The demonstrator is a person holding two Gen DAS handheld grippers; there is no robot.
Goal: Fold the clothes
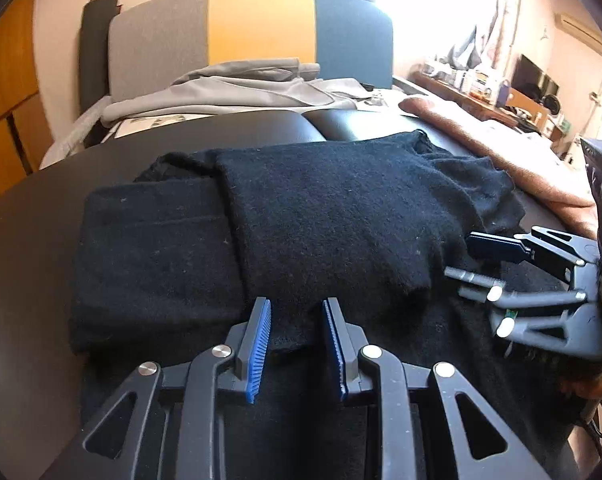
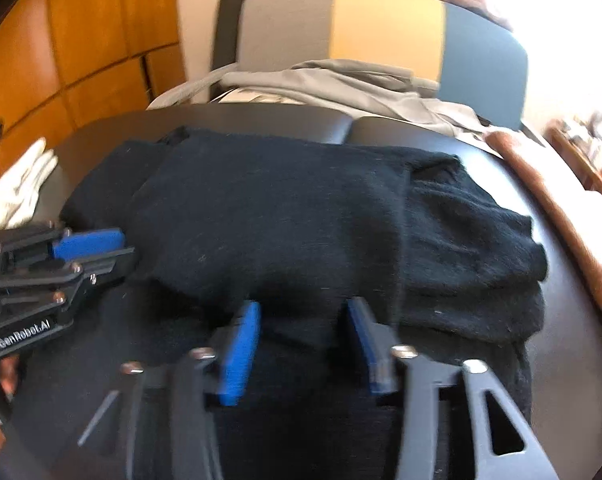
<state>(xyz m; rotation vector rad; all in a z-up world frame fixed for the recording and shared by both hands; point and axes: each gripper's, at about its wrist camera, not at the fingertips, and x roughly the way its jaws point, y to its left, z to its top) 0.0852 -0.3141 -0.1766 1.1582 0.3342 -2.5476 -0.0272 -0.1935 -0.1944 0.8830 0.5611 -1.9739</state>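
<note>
A black knit sweater [image 1: 321, 216] lies partly folded on a black round table [image 1: 29, 264], one flap laid over its middle. My left gripper [image 1: 296, 308] is open at the near hem, and the hem's edge runs between its blue pads [image 1: 257, 344]. In the right wrist view the same sweater [image 2: 285, 216] fills the centre. There my right gripper [image 2: 303, 308] is also open over the near hem, with dark knit between its fingers. Each gripper shows in the other's view: the right gripper [image 1: 461, 258] beside the sweater's right edge, the left gripper [image 2: 109, 246] at its left edge.
A brown cloth [image 1: 513, 160] lies along the table's right rim. Grey garments [image 1: 237, 88] are piled behind the table, in front of a grey, yellow and blue headboard [image 1: 261, 28]. A white cloth [image 2: 25, 184] lies at the table's left. Wooden cabinets [image 2: 73, 48] stand at the left.
</note>
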